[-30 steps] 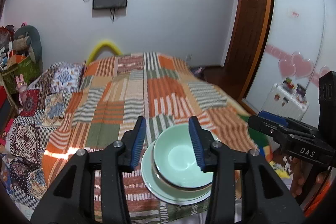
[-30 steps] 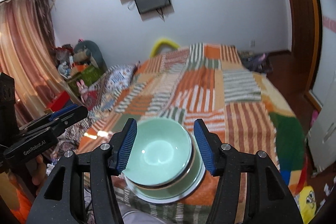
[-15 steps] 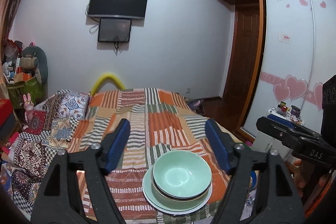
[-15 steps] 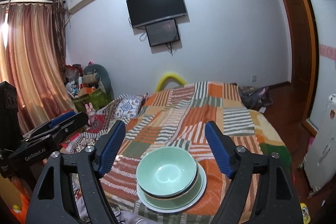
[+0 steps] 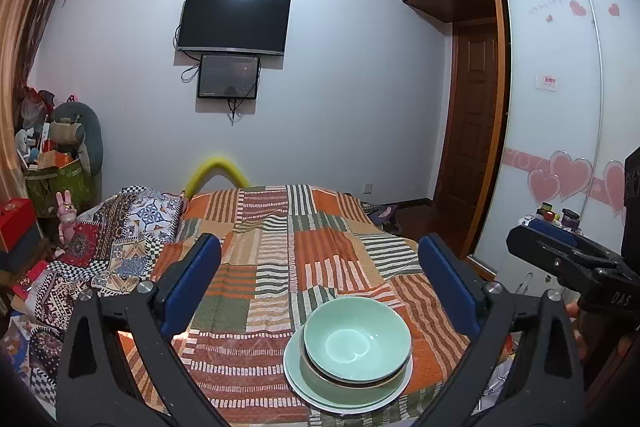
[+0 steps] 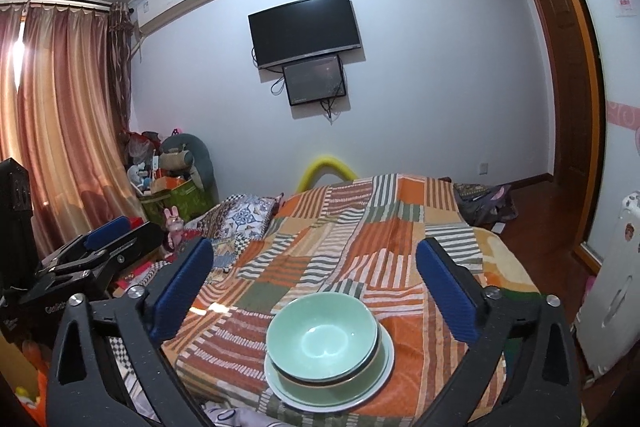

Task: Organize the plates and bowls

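Your left gripper (image 5: 320, 283) has just been opening and its 2 blue-padded fingers (image 5: 188, 283) now stand spread wide with nothing between them. Your right gripper (image 6: 314, 285) has done the same: its fingers (image 6: 448, 293) are spread wide and hold nothing. The green bowl (image 5: 357, 338) sits stacked in another bowl on a pale green plate (image 5: 344, 393), near the front edge of the bed (image 5: 288, 239), on the striped patchwork blanket. In each wrist view the stack lies below the pads and touches neither of them. In the left view, the right gripper shows at the right edge.
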`<state>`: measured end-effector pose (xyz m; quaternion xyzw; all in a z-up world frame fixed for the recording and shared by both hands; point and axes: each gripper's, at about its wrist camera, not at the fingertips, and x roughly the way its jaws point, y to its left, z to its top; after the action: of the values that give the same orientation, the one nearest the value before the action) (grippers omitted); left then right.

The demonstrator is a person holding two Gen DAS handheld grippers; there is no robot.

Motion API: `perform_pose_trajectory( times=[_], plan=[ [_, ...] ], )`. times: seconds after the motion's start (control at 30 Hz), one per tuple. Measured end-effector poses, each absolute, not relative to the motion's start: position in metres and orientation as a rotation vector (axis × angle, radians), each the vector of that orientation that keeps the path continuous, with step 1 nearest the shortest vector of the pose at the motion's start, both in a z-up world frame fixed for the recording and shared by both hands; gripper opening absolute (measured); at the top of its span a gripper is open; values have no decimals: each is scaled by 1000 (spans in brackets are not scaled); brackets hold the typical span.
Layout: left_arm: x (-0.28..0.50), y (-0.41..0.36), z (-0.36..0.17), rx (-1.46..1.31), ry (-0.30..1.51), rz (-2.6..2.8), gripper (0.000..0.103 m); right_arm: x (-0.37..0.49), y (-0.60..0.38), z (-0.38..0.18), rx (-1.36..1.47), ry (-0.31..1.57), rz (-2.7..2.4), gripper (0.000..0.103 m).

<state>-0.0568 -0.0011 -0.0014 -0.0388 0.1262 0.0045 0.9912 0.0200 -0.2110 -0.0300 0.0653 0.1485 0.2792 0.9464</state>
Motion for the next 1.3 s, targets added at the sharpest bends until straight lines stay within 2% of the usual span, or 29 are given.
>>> perform_pose_trajectory(
  times=[1.3],
  plan=[
    [-58,-5,-3,-69,254,-19,102,16,-217,-28,135,298,568,102]
  ],
)
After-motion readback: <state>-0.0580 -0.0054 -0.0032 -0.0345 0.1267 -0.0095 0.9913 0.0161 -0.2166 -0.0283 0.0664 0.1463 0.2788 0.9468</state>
